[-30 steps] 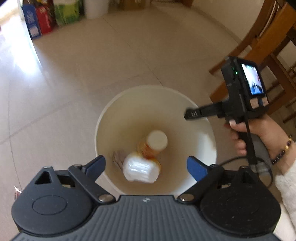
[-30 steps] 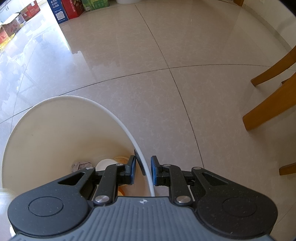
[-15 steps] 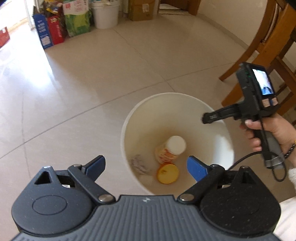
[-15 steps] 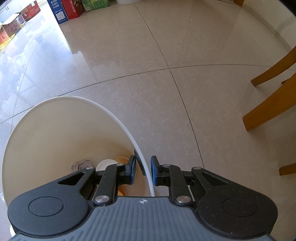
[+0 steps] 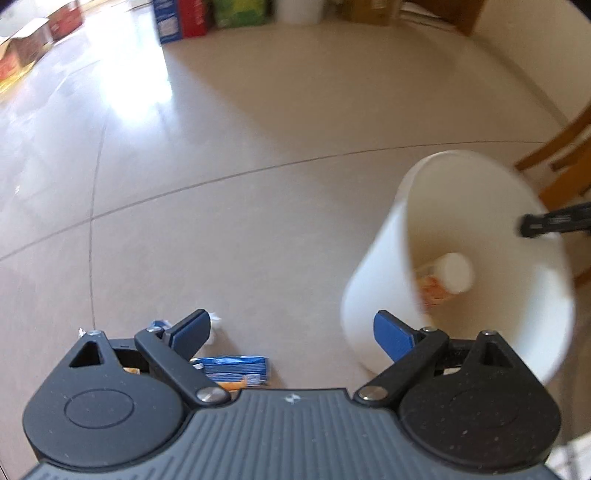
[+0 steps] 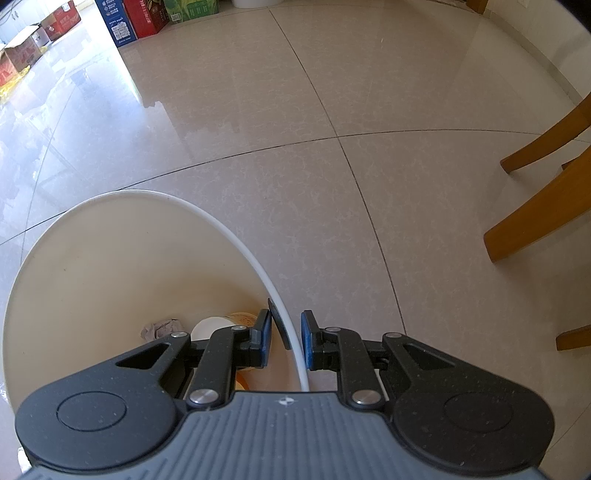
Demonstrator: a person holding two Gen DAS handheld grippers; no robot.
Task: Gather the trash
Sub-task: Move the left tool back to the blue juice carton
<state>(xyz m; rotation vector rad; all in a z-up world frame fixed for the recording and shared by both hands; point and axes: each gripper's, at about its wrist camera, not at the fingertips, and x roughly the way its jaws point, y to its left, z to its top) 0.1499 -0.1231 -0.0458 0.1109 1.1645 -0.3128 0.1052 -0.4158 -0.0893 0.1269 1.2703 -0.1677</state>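
Observation:
A white bin [image 5: 376, 280] stands on the tiled floor at the right of the left wrist view, with an orange bottle with a white cap [image 5: 452, 273] inside. My left gripper [image 5: 291, 330] is open and empty, to the left of the bin. On the floor just under it lies a blue wrapper [image 5: 232, 367], and a small white scrap [image 5: 214, 321] lies behind the left finger. My right gripper [image 6: 284, 338] is shut on the bin's rim [image 6: 291, 343]. Inside the bin [image 6: 110, 258] I see a crumpled paper [image 6: 160, 328] and the bottle's white cap [image 6: 210, 326].
Wooden chair legs [image 6: 535, 206] stand to the right of the bin. Cardboard boxes and coloured cartons [image 6: 140, 18] line the far wall at the left. A white bucket [image 5: 299, 11] stands beside them. Open tiled floor lies between.
My left gripper has swung left and away from over the bin, so the floor trash now shows under it. A white-wrapped item fell into the bin. The right gripper has held still.

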